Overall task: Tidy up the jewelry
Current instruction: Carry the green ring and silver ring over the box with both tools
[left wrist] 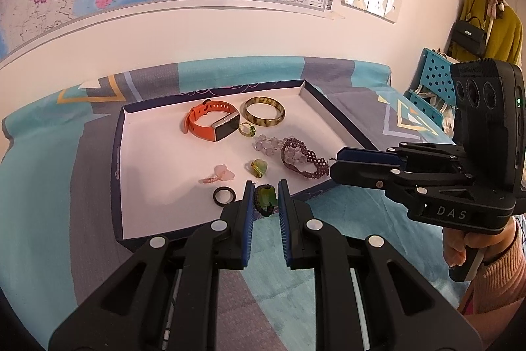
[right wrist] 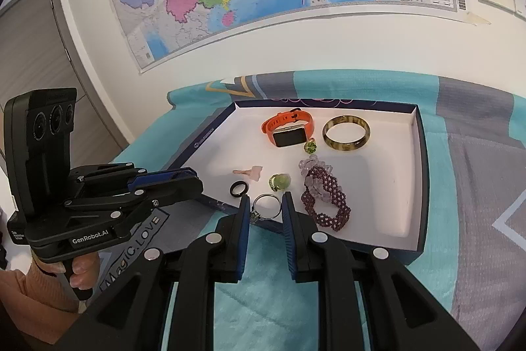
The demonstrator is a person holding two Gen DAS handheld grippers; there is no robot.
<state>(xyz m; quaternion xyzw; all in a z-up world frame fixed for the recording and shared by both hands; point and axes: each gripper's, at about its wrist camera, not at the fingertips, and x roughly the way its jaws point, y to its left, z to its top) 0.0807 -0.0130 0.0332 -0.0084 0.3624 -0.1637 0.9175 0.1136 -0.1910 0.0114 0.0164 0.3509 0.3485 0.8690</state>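
Left gripper (left wrist: 266,198): jaws closed on a green pendant (left wrist: 267,199) with a dark cord, held over the near edge of the tray (left wrist: 210,94). Right gripper (right wrist: 264,209): jaws clamped on a silver ring (right wrist: 267,208), held at the tray's near rim.

Tray contents (white floor, dark blue walls):
- orange watch (right wrist: 289,127), toward the far side
- bangle (right wrist: 346,133), just right of the watch
- green ring (right wrist: 310,147), between watch and bangle
- purple bracelet (right wrist: 323,199), touching clear beads (right wrist: 312,165)
- pink ring (right wrist: 251,172)
- black ring (right wrist: 237,188), near the front rim
- jade ring (right wrist: 280,181)

Tray rests on a teal-and-grey cloth (right wrist: 476,173).
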